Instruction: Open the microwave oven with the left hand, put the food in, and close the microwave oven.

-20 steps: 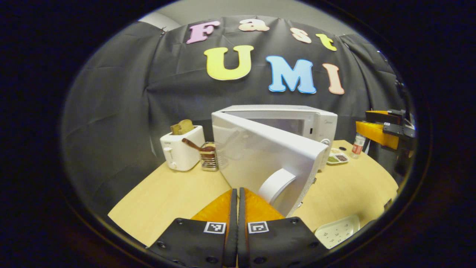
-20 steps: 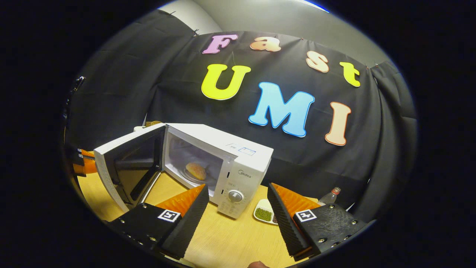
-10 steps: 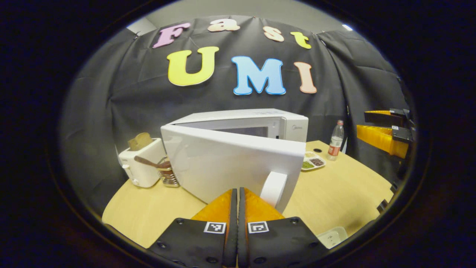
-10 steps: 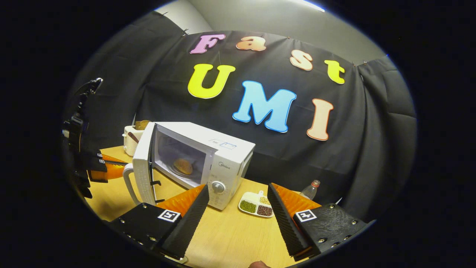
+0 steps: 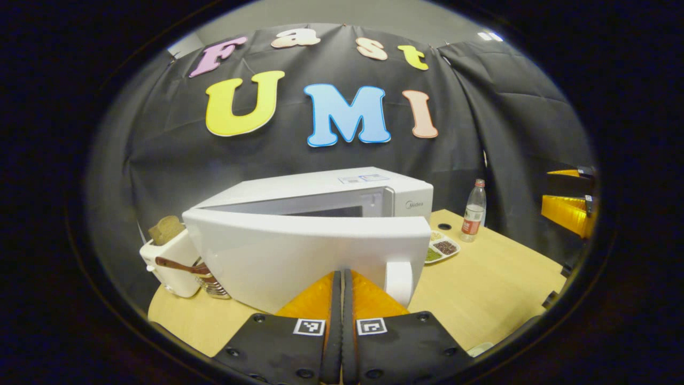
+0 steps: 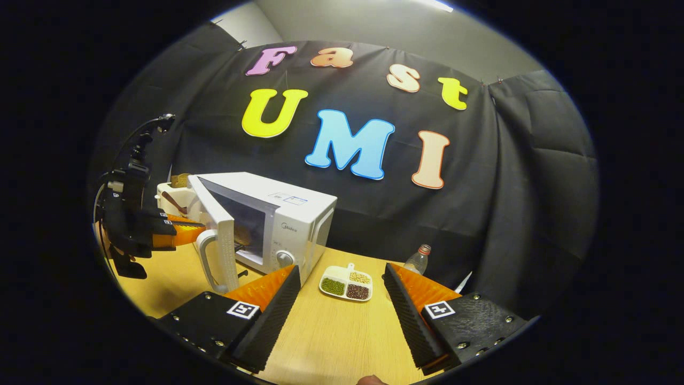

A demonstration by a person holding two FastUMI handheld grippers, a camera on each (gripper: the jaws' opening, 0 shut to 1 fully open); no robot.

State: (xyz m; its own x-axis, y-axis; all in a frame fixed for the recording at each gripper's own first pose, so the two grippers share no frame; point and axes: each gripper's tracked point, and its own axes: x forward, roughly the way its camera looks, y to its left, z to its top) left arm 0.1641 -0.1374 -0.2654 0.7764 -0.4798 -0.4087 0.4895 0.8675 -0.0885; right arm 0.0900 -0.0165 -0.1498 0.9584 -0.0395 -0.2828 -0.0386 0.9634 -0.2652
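The white microwave (image 5: 342, 190) stands on the wooden table with its door (image 5: 299, 251) partly open, at a narrow angle to the body. My left gripper (image 5: 340, 278) is shut and empty, its tips against the door's outer face just left of the white handle (image 5: 399, 280). In the right gripper view the microwave (image 6: 288, 208) is at the left, with the door (image 6: 216, 235) ajar and the left gripper (image 6: 179, 233) behind it. A bit of the brown bun (image 6: 243, 234) shows in the gap. My right gripper (image 6: 340, 270) hangs open and empty over the table.
A white toaster (image 5: 168, 262) with bread and a utensil holder (image 5: 214, 286) stand left of the microwave. A divided dish (image 6: 346, 282) of beans and a plastic bottle (image 6: 417, 259) sit to its right. The other gripper (image 5: 569, 211) shows at the far right edge.
The microwave door has swung much further toward shut, with my shut left gripper moving along against it. The right gripper view has shifted rightward, away from the oven.
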